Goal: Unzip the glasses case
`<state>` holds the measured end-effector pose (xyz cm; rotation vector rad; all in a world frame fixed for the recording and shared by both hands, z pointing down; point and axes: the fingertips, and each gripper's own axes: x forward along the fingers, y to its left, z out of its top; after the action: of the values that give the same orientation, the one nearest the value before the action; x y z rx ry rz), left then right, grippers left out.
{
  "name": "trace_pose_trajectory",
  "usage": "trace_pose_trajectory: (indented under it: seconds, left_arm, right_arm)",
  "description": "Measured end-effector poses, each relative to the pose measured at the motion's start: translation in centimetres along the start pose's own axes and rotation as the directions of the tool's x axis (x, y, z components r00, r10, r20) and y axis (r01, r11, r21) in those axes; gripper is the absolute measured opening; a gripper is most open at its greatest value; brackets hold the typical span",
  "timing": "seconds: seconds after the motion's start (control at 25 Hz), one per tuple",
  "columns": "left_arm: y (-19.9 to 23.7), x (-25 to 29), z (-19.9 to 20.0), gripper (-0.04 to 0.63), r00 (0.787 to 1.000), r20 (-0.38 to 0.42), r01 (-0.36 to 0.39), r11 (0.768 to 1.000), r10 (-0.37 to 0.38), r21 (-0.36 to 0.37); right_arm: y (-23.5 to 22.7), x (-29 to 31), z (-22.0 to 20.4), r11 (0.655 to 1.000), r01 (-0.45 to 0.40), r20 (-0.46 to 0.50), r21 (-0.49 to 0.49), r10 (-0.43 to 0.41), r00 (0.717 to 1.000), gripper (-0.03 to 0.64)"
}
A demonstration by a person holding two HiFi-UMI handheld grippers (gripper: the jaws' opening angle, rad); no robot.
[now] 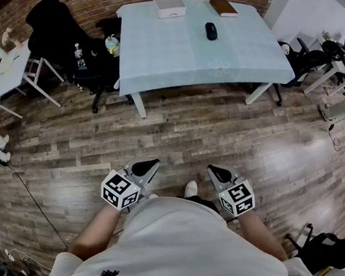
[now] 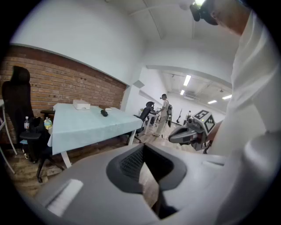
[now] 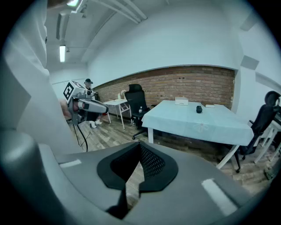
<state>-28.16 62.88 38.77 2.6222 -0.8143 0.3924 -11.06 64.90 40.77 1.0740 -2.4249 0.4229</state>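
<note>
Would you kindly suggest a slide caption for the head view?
Left gripper and right gripper, both shut and empty, held at the person's body, far from the glasses case on the table.

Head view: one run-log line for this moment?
stage: not started | glasses case: on table, untouched | left gripper: shut, empty | right gripper: shut, empty

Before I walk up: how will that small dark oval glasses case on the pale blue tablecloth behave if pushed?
The dark oval glasses case is small, so probably light and apt to slide. It lies flat; tipping seems unlikely. The pale blue tablecloth may bunch under it.
</note>
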Motion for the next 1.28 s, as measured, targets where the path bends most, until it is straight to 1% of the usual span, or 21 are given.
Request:
trace_pose_trajectory:
  seconds: [0.24,0.4,0.52,0.64,0.8,0.92,1.0,1.16,1.28]
  left_arm:
    - [-2.3,6.9,3.7,0.057,0.999,0.008,0.034,0.998,-0.034,0.048]
    - [-2.8,9.9,4.6,0.057,1.000,-0.006,0.031,0.998,-0.031,0.052]
    - [-3.7,13.1,4.8,0.057,0.999,-0.024,0.041,0.998,-0.040,0.052]
    - [-5.0,16.0,5.1,0.057,0.998,-0.036,0.046,0.998,-0.044,0.049]
    - [-5.5,19.6,5.9,0.057,0.997,-0.046,0.058,0.998,-0.056,0.038]
    - [-4.6,21.1,6.3,0.058,0.995,-0.067,0.074,0.997,-0.071,0.034]
    - [-3.2,22.3,6.6,0.060,0.994,-0.073,0.080,0.996,-0.077,0.034]
    - [0.7,25.2,7.9,0.060,0.994,-0.058,0.094,0.995,-0.093,0.030]
    - [4.4,27.7,9.8,0.060,0.993,-0.040,0.116,0.993,-0.115,0.021]
  right_arm:
    - [-5.0,-1.9,0.1,1.000,0.003,0.029,0.001,-0.003,1.000,0.000]
    - [-7.0,-1.9,-0.2,1.000,-0.026,0.041,-0.002,0.026,0.999,0.000]
    - [-9.7,-2.9,-0.8,1.000,-0.031,0.050,0.000,0.031,0.998,0.000]
    - [-12.2,-4.0,-2.0,0.999,-0.034,0.060,0.038,0.032,0.998,0.000]
    - [-15.8,-4.2,-2.7,0.992,-0.030,0.078,0.126,0.021,0.997,0.000]
    - [-17.7,-3.3,-2.5,0.991,-0.015,0.084,0.135,0.003,0.996,0.002]
    - [-18.9,-2.2,-2.3,0.991,-0.011,0.080,0.134,0.001,0.997,0.002]
    - [-22.0,0.6,-1.3,0.991,0.010,0.056,0.136,-0.018,0.998,0.003]
    - [-24.5,3.2,0.7,0.987,0.043,0.036,0.155,-0.049,0.998,0.003]
